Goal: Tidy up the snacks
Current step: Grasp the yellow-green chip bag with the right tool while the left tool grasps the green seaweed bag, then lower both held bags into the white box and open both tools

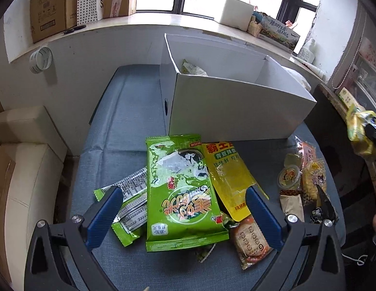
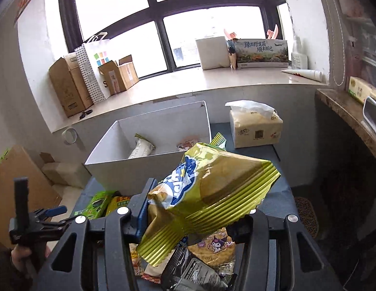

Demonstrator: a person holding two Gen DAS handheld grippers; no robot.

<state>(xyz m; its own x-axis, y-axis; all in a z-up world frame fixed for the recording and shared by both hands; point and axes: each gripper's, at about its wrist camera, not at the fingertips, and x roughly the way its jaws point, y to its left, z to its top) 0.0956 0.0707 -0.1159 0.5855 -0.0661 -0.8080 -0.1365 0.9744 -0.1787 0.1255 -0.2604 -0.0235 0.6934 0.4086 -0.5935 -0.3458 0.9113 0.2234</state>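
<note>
My left gripper (image 1: pixel 183 191) hangs open just above a pile of snacks on the blue-grey table (image 1: pixel 120 126), its blue fingers either side of a green packet (image 1: pixel 180 194). A yellow pouch (image 1: pixel 226 169), a green-and-silver packet (image 1: pixel 129 203) and a brown biscuit packet (image 1: pixel 251 240) lie around it. My right gripper (image 2: pixel 195 208) is shut on a crinkled gold snack bag (image 2: pixel 212 189), held up in the air in front of the white box (image 2: pixel 120 169). Two packets (image 2: pixel 142 148) lie inside the box. The gold bag (image 1: pixel 360 126) also shows at the right edge of the left wrist view.
A jelly cup (image 1: pixel 288 177) and a cartoon-printed packet (image 1: pixel 311 181) lie at the table's right. A tissue pack (image 2: pixel 255 131) stands right of the box. Cardboard boxes (image 1: pixel 54 7) line the window sill. A stone counter (image 2: pixel 345 106) is at the right.
</note>
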